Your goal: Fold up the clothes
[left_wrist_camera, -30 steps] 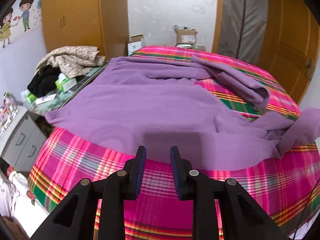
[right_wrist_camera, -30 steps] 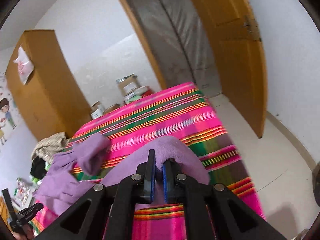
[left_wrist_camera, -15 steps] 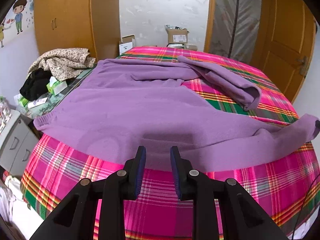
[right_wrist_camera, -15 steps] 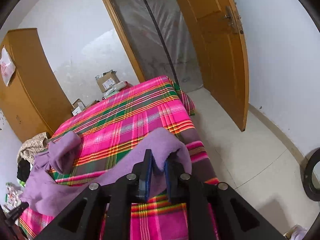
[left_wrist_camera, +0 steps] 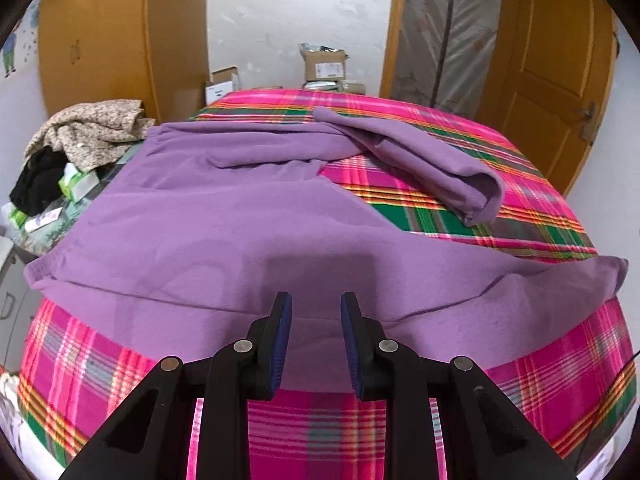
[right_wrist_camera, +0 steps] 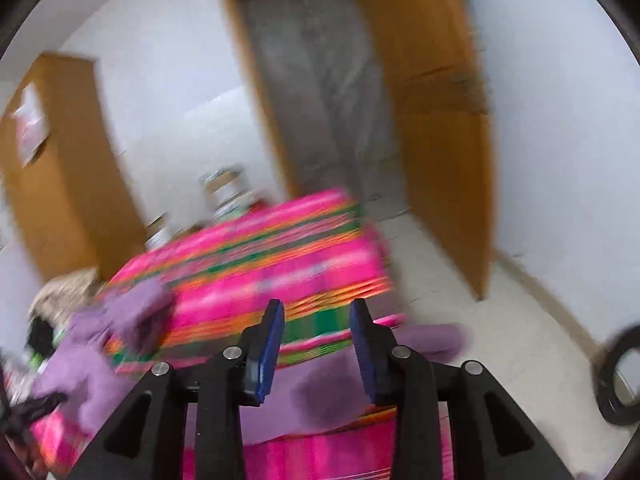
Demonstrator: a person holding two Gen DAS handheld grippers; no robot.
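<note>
The big purple fleece garment (left_wrist_camera: 224,232) lies spread across the bed with the pink, green and orange plaid cover (left_wrist_camera: 532,360), its body filling the middle of the left wrist view and one sleeve (left_wrist_camera: 420,160) folded back at one o'clock, cuff end open toward three. The other sleeve (left_wrist_camera: 576,280) now stretches flat out to three o'clock, its end resting at the bed's edge; a second ago it was bunched up there and lifted.

The left gripper (left_wrist_camera: 316,340) hangs above the near hem, fingers (left_wrist_camera: 280,340) parted with a clear gap and nothing between them, the same gap as a second ago. Since then the hem has slid closer under the fingertips.

Over to the right wrist view, badly smeared by motion. The right gripper (right_wrist_camera: 316,344) is letting go: its fingers (right_wrist_camera: 268,352) are spreading, where a second ago they were pinched tight on the purple sleeve. The purple cloth (right_wrist_camera: 320,392) now lies below and behind the fingers on the bed, reaching out to three o'clock; whether any of it still brushes the pads cannot be told through the blur.

At nine o'clock in the left view, a heap of beige speckled and black clothes (left_wrist_camera: 88,132) sits on a side surface (left_wrist_camera: 48,220), with small green-and-white boxes just beside it. A tall orange-brown wooden wardrobe (left_wrist_camera: 108,40) stands at eleven, cardboard boxes (left_wrist_camera: 324,64) at twelve, a wooden door (left_wrist_camera: 556,80) at two.
</note>
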